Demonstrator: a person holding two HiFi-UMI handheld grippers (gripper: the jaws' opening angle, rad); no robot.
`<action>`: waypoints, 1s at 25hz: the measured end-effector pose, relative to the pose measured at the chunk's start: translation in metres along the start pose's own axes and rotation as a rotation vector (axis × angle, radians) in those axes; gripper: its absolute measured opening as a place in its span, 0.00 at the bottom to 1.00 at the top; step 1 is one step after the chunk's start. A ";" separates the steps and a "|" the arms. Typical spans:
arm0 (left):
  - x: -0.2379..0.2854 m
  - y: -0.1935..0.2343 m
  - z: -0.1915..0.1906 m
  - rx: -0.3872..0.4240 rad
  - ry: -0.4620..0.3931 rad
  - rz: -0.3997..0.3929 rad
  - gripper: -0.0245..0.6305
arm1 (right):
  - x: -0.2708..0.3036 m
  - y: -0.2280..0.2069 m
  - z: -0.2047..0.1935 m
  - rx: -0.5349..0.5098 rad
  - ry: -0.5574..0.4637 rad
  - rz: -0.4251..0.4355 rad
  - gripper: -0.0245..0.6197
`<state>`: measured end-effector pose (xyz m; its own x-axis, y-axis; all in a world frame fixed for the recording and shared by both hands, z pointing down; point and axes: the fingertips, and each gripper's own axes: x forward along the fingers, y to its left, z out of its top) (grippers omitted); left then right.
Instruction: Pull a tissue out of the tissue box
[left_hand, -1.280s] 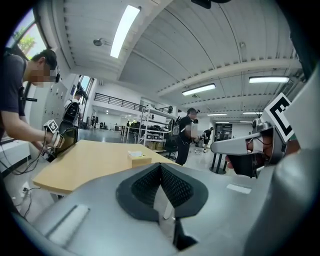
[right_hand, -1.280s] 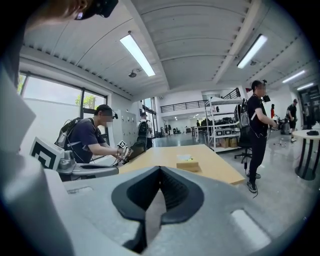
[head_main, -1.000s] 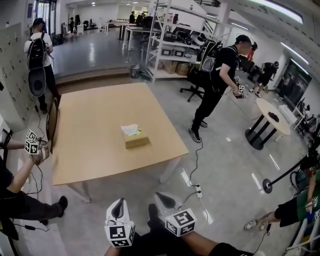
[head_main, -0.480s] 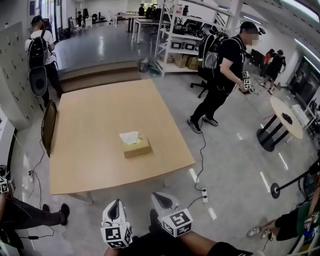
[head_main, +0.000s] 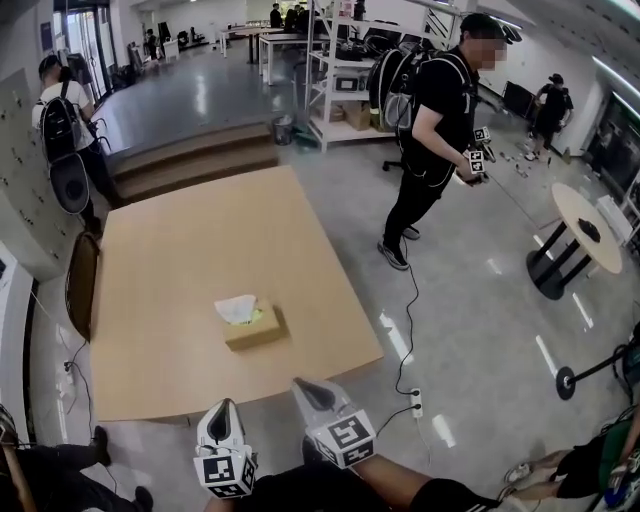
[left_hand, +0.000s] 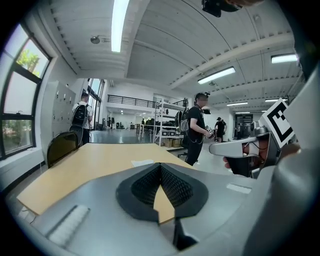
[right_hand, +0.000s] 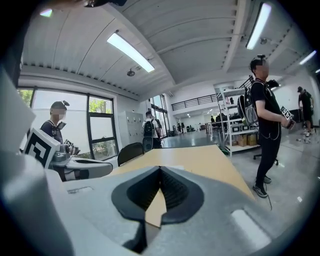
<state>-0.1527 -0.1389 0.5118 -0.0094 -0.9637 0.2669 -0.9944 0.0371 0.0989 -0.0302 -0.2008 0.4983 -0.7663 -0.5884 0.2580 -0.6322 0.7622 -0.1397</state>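
Note:
A tan tissue box (head_main: 254, 327) sits on the wooden table (head_main: 200, 250), toward its near edge, with a white tissue (head_main: 236, 308) sticking up from the top. Both grippers hover low in the head view, short of the table's near edge and apart from the box. My left gripper (head_main: 224, 406) is shut and empty; its own view shows the pads meeting (left_hand: 160, 165) with the tissue (left_hand: 142, 162) far ahead. My right gripper (head_main: 303, 384) is also shut with nothing in it (right_hand: 160, 169).
A person in black with a backpack (head_main: 435, 120) stands right of the table, holding grippers. A dark chair (head_main: 80, 285) stands at the table's left side. A cable and power strip (head_main: 417, 403) lie on the floor to the right. Shelves (head_main: 345, 80) stand behind.
I have come closer to the table with both grippers; the tissue box now sits lower and further left in the head view. Both grippers stay shut. The seated person at left has slid out of view.

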 end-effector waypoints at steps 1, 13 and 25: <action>0.006 -0.003 0.001 0.004 0.002 -0.001 0.07 | 0.003 -0.007 0.002 0.001 -0.001 -0.001 0.02; 0.057 0.016 0.014 0.006 0.029 0.027 0.07 | 0.058 -0.035 0.012 -0.027 0.089 0.028 0.02; 0.152 0.079 0.010 0.058 0.106 -0.024 0.07 | 0.180 -0.045 -0.009 -0.046 0.295 0.009 0.15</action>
<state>-0.2340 -0.2852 0.5503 0.0222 -0.9307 0.3652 -0.9987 -0.0038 0.0512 -0.1389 -0.3390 0.5594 -0.7013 -0.4824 0.5249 -0.6144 0.7824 -0.1019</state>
